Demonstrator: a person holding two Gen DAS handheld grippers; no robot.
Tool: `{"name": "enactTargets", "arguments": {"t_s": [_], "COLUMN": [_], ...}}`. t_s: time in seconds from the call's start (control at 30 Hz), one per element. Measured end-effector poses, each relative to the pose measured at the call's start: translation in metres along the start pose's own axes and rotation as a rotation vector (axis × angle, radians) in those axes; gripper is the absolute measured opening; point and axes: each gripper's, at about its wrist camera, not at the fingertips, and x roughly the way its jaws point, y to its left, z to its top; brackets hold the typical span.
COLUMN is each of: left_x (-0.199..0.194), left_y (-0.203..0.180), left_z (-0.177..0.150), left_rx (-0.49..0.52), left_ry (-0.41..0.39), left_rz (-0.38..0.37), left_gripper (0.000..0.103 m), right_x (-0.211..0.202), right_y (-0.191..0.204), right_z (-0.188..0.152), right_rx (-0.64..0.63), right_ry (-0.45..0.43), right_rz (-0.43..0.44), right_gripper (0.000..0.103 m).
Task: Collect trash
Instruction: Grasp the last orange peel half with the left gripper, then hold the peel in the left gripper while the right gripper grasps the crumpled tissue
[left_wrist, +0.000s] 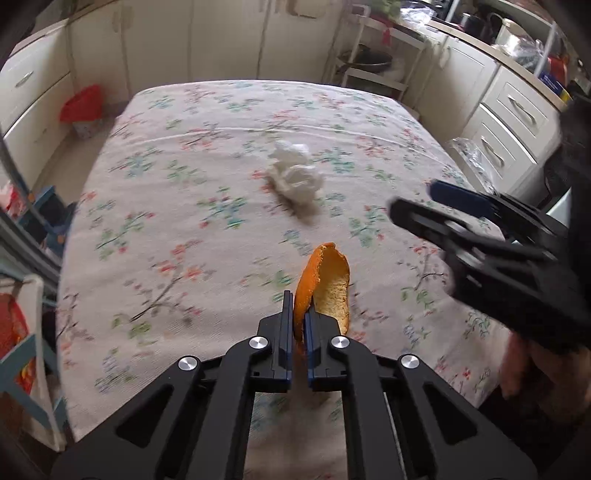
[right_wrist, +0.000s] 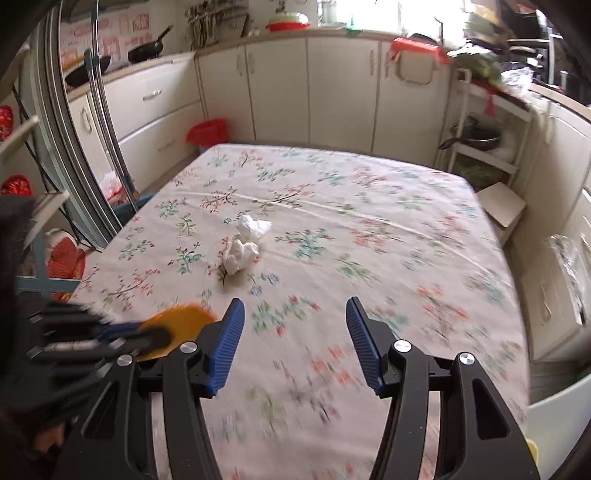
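From the left wrist we see our left gripper (left_wrist: 299, 314) clamped on the orange peel (left_wrist: 325, 284), its pads pinching the peel's near edge while the rest curls up and away toward the crumpled tissue (left_wrist: 295, 173). The peel sits well on our side of that tissue, over the floral tablecloth (left_wrist: 166, 206); it is bright orange outside, pale and pithy inside, thin and bendy. We judge the pinch shallow, so we should carry it level and slowly, lest it slip.

From the right wrist, our right gripper (right_wrist: 295, 332) stands apart with nothing between the blue pads, short of the tissue, which lies white and bunched in two lumps mid-cloth. The peel (right_wrist: 181, 321) shows left of this gripper, nearer than the tissue.
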Motion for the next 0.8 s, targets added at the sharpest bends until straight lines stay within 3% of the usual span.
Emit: {"name": "enactTargets", "arguments": {"t_s": [0.17,0.37,0.47,0.5,0.53,0.8], "left_x": [-0.010,-0.014,-0.016,-0.017,-0.016,-0.022], "left_y": [0.017,0.018,0.018,0.016,0.015,0.002], "left_z": [-0.005,-0.004,-0.002,-0.002,-0.002,0.001], "left_rx": [-0.056,-0.041,-0.039,-0.036,-0.031,-0.006], "left_ry": [-0.001,-0.008,-0.013,-0.014,-0.015,-0.049], "left_rz": [0.031,0.064,0.068,0.066,0.068,0.061], "left_gripper": [0.004,0.004,0.004,0.004,0.004,0.004], "right_x": [0.034,0.063,0.069,0.069,0.069,0.040], "right_y": [0.023,0.038,0.035,0.035,0.036,0.018], "right_z": [0.018,0.035,0.036,0.038,0.038,0.015], "right_rx": [-0.050,-0.069,-0.059,-0.063,-0.069,-0.059], "right_ry": [0.031,0.058,0.080,0.079,0.080,0.100], "right_rz": [0.007,-0.008,0.011,0.004,0.005,0.000], "right_gripper": [0.058,0.058,0.046,0.033,0.029,0.024]}}
